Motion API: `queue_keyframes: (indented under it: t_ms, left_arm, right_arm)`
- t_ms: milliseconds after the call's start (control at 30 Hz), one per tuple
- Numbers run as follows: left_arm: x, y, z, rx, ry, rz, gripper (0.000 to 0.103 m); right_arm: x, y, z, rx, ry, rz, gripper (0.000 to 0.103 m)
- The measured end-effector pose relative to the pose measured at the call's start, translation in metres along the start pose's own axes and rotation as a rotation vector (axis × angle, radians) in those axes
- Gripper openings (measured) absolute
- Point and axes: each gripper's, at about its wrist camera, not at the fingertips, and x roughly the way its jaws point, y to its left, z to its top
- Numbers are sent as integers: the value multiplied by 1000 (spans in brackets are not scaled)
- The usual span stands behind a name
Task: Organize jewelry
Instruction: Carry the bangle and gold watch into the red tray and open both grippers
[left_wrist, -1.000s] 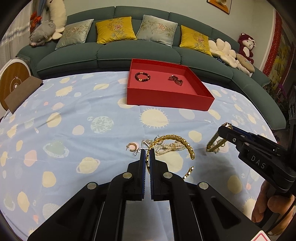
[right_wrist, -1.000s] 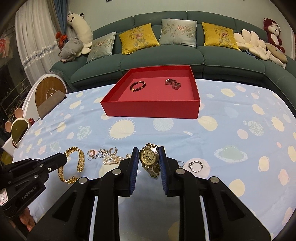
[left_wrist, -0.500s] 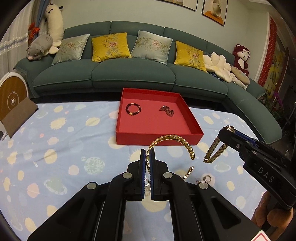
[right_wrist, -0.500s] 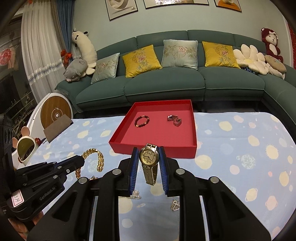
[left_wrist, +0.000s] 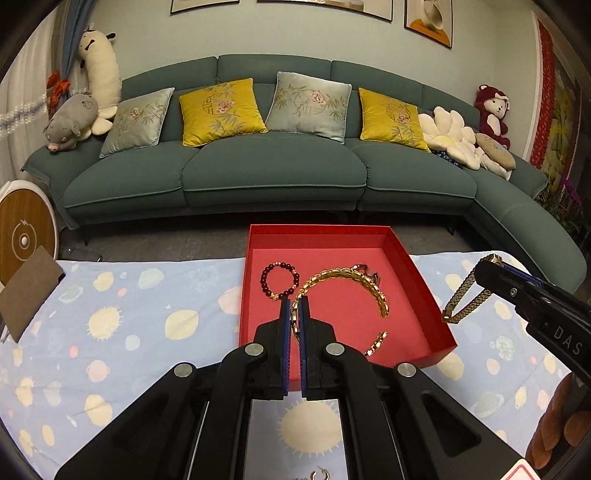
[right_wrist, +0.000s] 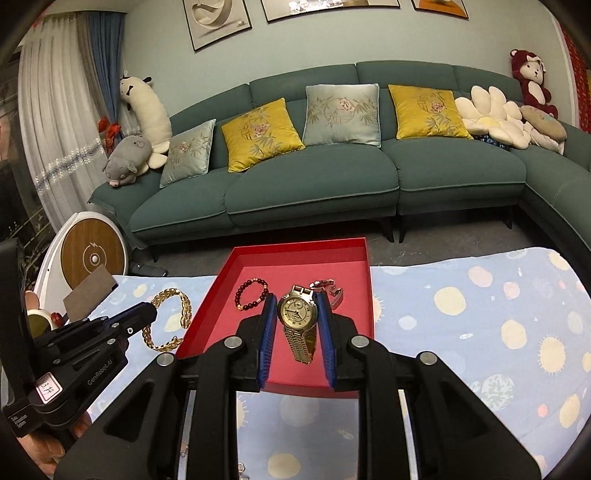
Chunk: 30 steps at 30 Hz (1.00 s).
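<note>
My left gripper (left_wrist: 294, 306) is shut on a gold chain bracelet (left_wrist: 347, 277) and holds it in the air over the red tray (left_wrist: 421, 273). It also shows in the right wrist view (right_wrist: 147, 314) with the gold chain bracelet (right_wrist: 183, 306) hanging left of the red tray (right_wrist: 207, 299). My right gripper (right_wrist: 294, 306) is shut on a gold watch (right_wrist: 297, 314), held above the tray's near part. In the left wrist view the right gripper (left_wrist: 487, 271) carries the gold watch (left_wrist: 465, 299), its band dangling. A dark bead bracelet (left_wrist: 279, 280) and a small red trinket (right_wrist: 332, 290) lie in the tray.
The table wears a light blue cloth (left_wrist: 129, 314) with sun and planet prints. A small earring (left_wrist: 319, 474) lies near its front edge. A brown card (left_wrist: 26, 291) sits at the left edge. A green sofa (left_wrist: 273, 173) with cushions stands behind.
Both grippers have risen and moved forward toward the red tray, carrying the chain bracelet and the watch. The loose jewelry on the cloth has dropped out of view below them.
</note>
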Motion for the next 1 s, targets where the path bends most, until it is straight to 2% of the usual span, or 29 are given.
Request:
queue_keyframes:
  t_ms: [300, 533, 700, 800, 833, 867, 933, 1000]
  left_arm:
    - [59, 7, -4, 6, 71, 7, 2]
    - [82, 4, -8, 13, 86, 11, 2]
    - [93, 9, -10, 4, 105, 34, 7]
    - [94, 13, -10, -7, 94, 34, 8]
    - [93, 14, -9, -13, 91, 33, 11]
    - [91, 16, -8, -22, 89, 28, 15]
    - [85, 19, -4, -40, 77, 36, 23]
    - [75, 22, 2, -59, 60, 36, 23]
  right_arm:
    - [59, -8, -14, -20, 114, -30, 21]
    - [78, -11, -23, -42, 154, -47, 21]
    - [85, -12, -25, -44, 170, -41, 22]
    - [82, -12, -23, -45, 154, -48, 24]
    - [79, -12, -22, -46, 143, -54, 24]
    - [75, -12, -19, -41, 130, -54, 30]
    - [66, -12, -14, -33, 100, -55, 36]
    - [55, -8, -8, -38, 71, -52, 36]
